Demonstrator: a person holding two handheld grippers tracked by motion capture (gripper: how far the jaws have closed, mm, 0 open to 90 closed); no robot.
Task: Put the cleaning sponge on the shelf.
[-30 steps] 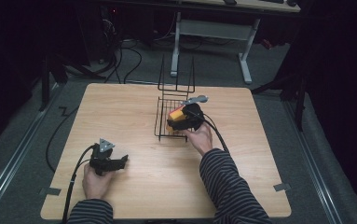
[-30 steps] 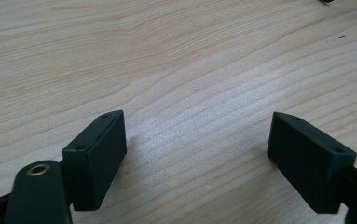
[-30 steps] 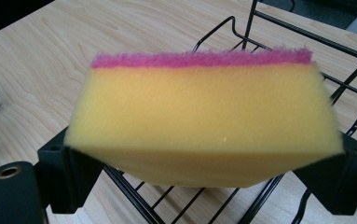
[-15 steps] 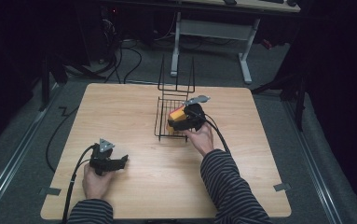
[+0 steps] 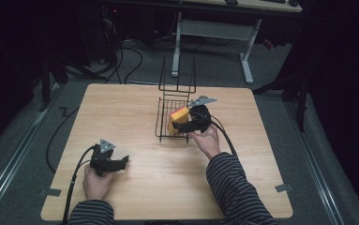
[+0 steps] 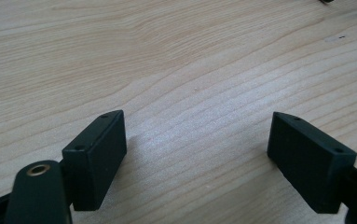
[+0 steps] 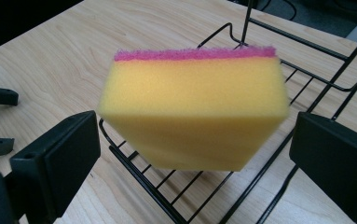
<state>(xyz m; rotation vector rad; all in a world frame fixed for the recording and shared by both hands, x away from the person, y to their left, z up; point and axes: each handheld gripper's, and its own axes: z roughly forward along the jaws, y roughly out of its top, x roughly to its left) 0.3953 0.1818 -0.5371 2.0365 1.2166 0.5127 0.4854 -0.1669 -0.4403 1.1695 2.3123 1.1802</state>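
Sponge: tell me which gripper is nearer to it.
Right. The right gripper is at the wire basket, its open jaws either side of the yellow sponge without touching. The left gripper sits open near the table's front left, well apart.

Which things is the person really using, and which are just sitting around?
In use:
sponge
wire rack
right gripper, jaws open either side of the sponge

Just there:
left gripper, open over bare table
desk legs behind
floor cables

We record our left gripper, both black jaws spread wide apart, over the bare light wood-grain tabletop.
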